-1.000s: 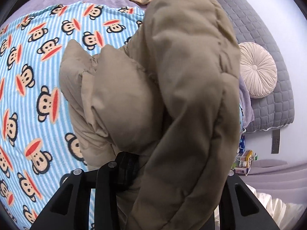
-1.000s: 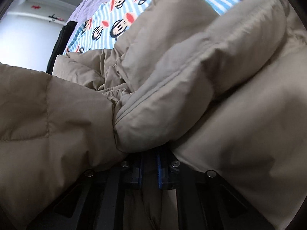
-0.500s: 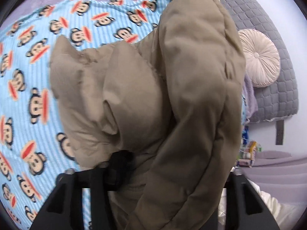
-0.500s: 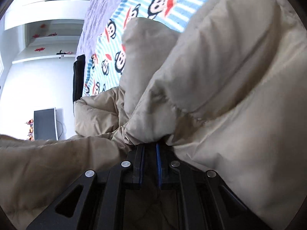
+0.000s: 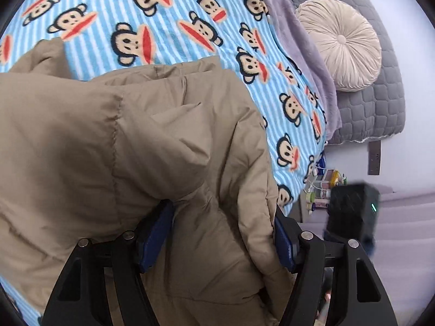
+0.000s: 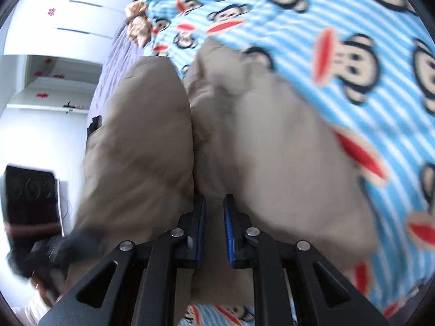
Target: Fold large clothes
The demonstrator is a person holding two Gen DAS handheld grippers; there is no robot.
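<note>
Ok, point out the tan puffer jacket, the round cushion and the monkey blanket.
tan puffer jacket [image 5: 136,149]: left wrist view, quilted top panel.
round cushion [image 5: 339,40]: left wrist view, centre button.
monkey blanket [image 5: 174,5]: left wrist view, bare striped area.

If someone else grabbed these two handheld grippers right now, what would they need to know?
Left gripper: jaws wide apart, tan puffy jacket bunched loosely between them, not pinched.
Right gripper: jaws close together with a narrow gap; jacket fabric lies there, but grip is unclear.
The jacket lies doubled over on the monkey-print blanket.
Left to do: probably flatten and tidy the fold.
</note>
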